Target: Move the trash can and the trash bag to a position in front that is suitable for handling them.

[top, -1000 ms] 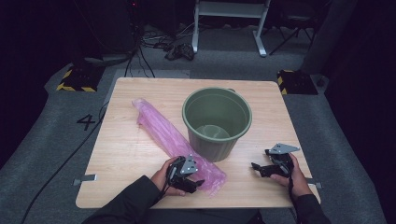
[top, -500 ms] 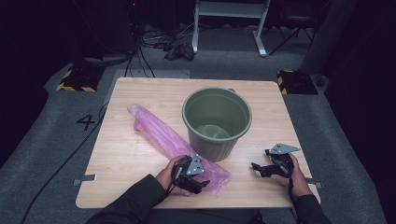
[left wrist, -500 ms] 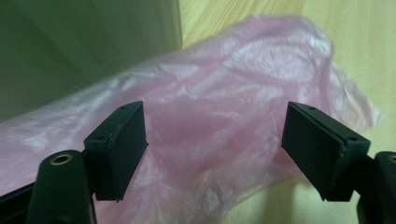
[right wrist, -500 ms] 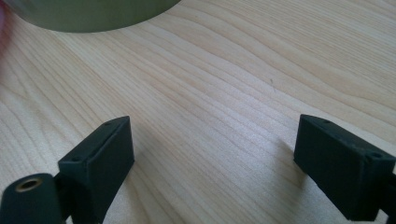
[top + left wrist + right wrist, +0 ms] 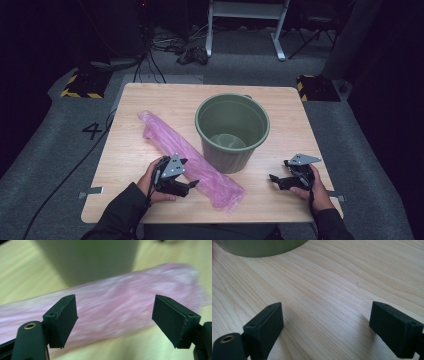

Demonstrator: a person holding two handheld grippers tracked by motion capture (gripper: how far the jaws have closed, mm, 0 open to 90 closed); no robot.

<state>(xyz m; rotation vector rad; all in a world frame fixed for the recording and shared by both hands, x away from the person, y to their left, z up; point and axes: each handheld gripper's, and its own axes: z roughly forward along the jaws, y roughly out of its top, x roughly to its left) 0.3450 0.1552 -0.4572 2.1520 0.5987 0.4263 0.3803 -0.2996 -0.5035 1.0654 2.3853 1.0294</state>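
Standing wide, both grippers' jaws hover over the wooden table point(image 5: 150, 100), seemingly in a dim studio.

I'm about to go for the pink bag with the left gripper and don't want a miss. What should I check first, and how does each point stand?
1. Left gripper jaws open: ok; they have just been opening.
2. Nothing pinched yet: ok, pads clear of the pink bag.
3. Bag lined up ahead of the jaws: ok.
4. Green bucket upright, mouth open: ok.
5. Bag's opening end: cannot tell.
6. Right gripper open, off the bag: ok.
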